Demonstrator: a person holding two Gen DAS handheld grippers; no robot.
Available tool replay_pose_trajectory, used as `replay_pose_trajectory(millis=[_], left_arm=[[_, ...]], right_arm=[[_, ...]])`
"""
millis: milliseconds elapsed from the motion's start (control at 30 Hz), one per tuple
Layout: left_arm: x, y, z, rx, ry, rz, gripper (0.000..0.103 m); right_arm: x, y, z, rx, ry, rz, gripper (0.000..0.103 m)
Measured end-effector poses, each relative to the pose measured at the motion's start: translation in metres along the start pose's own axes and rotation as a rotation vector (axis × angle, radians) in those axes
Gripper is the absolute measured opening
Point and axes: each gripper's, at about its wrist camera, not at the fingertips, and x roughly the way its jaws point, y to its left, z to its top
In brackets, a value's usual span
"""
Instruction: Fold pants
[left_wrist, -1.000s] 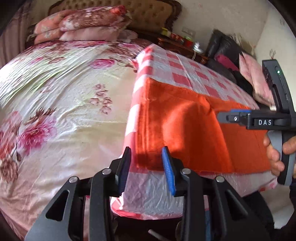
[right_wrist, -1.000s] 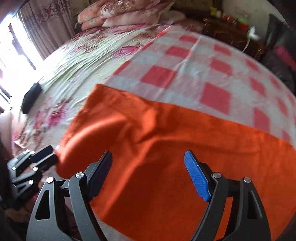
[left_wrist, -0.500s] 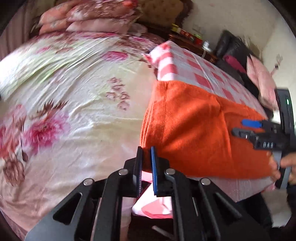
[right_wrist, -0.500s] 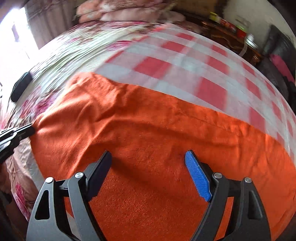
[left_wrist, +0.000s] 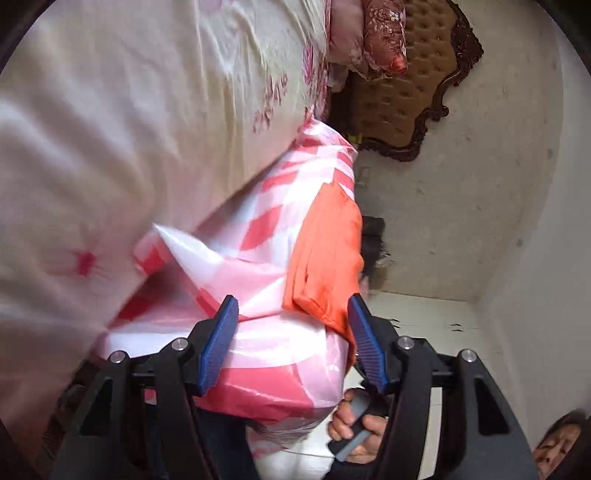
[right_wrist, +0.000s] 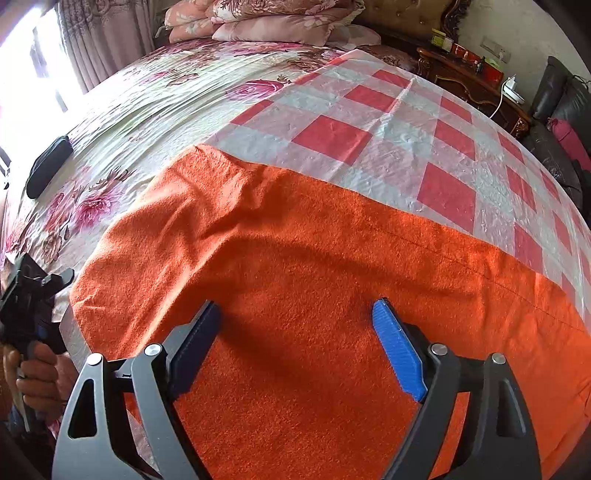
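Between folds: orange pants (right_wrist: 314, 295) flat on bed, both jaws released, left gripper (left_wrist: 291, 332) rolled sideways at pants' 9 o'clock edge; next, regrasp an edge

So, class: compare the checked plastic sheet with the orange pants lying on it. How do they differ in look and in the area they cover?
The checked plastic sheet is glossy, crinkled and patterned in red and pale squares; the orange pants are matte, fuzzy and one plain colour. The sheet spreads further across the bed, well beyond the pants' far edge. Both lie flat over the floral bedspread.
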Motion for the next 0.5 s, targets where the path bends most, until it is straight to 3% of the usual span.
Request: replay_pose_trajectory(millis=[67, 133, 167, 200, 267, 400, 500], left_arm=[[0.011, 0.001, -0.002, -0.017, 0.026, -0.030, 0.055], [0.016, -0.004, 0.000, -0.012, 0.021, -0.064, 0.037], [0.016, -0.009, 0.002, 0.002, 0.007, -0.059, 0.032], [0.014, -0.015, 0.004, 0.015, -0.005, -0.047, 0.022], [0.012, -0.031, 0.007, 0.056, -0.021, -0.024, 0.020], [0.008, -0.090, -0.004, 0.257, -0.099, 0.225, 0.017], [0.022, -0.153, -0.034, 0.518, -0.160, 0.516, 0.016]], right_arm=[[0.000, 0.000, 0.000, 0.001, 0.002, 0.002, 0.084], [0.001, 0.000, 0.001, 0.002, 0.002, 0.006, 0.085], [0.001, 0.001, 0.001, 0.000, 0.000, 0.006, 0.085], [0.001, 0.001, 0.000, 0.000, -0.001, 0.008, 0.085], [0.000, 0.000, 0.000, 0.009, -0.001, 0.019, 0.085], [-0.007, -0.016, 0.002, 0.103, 0.006, 0.111, 0.084], [-0.019, -0.051, -0.003, 0.262, 0.012, 0.260, 0.084]])
